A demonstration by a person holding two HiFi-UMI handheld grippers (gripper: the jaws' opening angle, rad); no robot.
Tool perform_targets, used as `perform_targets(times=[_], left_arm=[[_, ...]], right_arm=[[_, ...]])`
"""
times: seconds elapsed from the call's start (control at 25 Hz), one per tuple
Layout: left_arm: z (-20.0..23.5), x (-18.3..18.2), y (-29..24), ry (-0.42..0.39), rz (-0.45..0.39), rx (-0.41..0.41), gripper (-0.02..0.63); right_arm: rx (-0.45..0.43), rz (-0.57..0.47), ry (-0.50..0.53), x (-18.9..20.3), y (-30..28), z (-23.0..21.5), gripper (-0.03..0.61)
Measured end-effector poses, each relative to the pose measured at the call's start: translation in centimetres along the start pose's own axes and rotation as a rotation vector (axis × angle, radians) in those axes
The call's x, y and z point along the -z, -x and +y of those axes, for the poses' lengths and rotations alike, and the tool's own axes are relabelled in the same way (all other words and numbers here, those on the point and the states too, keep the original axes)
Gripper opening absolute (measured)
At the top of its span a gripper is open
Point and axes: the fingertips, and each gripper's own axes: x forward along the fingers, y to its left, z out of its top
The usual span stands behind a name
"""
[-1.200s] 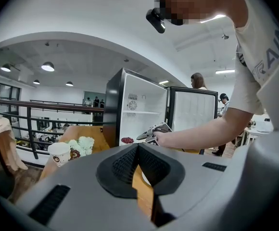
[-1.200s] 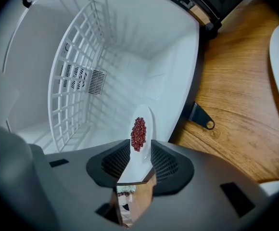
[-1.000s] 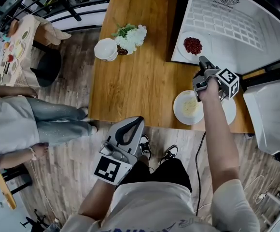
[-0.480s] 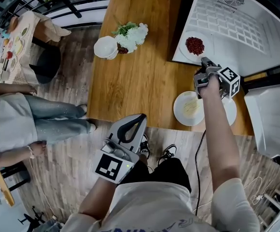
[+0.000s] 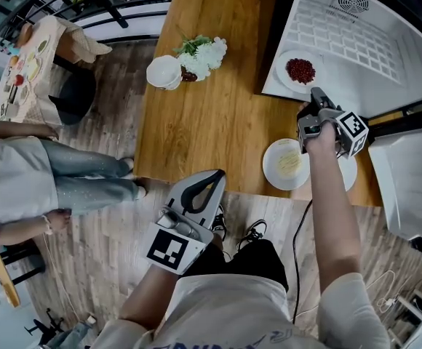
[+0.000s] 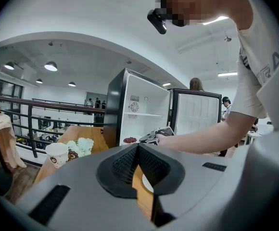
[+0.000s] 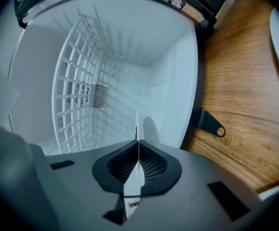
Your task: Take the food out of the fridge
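Gripping plate (image 5: 283, 74) rim: right tool (image 5: 317, 93) jaws have just closed on it. Plate with red food sits inside fridge (image 5: 364, 46), near front edge. Left tool (image 5: 209, 179) jaws together, empty, off surface (image 5: 211, 115).

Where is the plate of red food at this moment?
The plate of red food is at the head view's upper right, inside the open fridge near its front edge, its near rim pinched by the right gripper.
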Motion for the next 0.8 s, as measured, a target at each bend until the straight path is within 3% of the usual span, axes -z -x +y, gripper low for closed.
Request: perform_targets(times=[0.36, 0.8], left_arm=[[-0.7, -0.7, 0.6, -0.017, -0.032, -0.009, 0.006], [1.5, -1.6, 4.8, -0.042, -0.088, -0.130, 0.006]], right_arm=[[-0.053, 0.016, 0.016, 0.7, 5.6, 1.9, 0.026], [-0.098, 0.173, 0.035, 7.9, 12.2, 2.9, 0.026]])
